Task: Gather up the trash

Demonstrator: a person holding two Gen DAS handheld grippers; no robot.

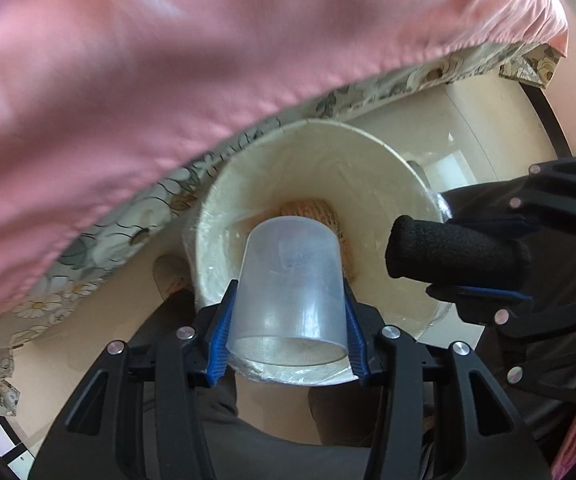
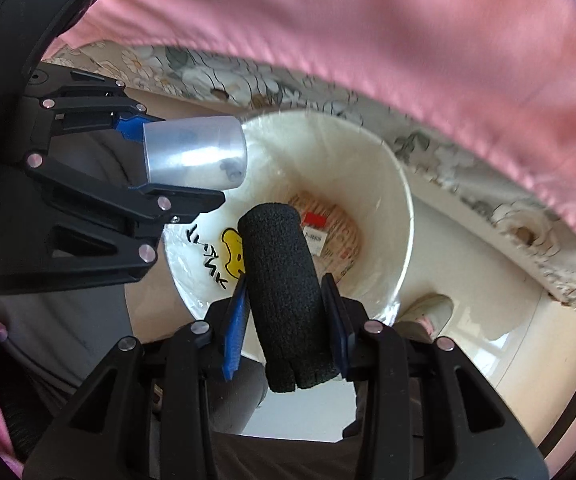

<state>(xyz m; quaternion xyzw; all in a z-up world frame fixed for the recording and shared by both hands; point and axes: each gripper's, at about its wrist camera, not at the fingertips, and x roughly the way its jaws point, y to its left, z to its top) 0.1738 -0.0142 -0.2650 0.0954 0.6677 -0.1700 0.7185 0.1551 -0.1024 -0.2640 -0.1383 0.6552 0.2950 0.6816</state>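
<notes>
Left wrist view: left gripper (image 1: 288, 304) clamps clear plastic cup (image 1: 288, 280) over white bin (image 1: 368, 152); right gripper (image 2: 288, 308) clamps black foam roll (image 2: 284, 280) above same bin, wrapper (image 2: 328, 236) inside.

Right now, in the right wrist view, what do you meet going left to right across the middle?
Left tool → clear cup it holds → black foam roll in the right tool → paper wrapper in the bin → white bin's far rim → pink cloth.

Black claw (image 1: 288, 320), blue pads (image 1: 220, 340), silver screws (image 1: 186, 333)
</notes>
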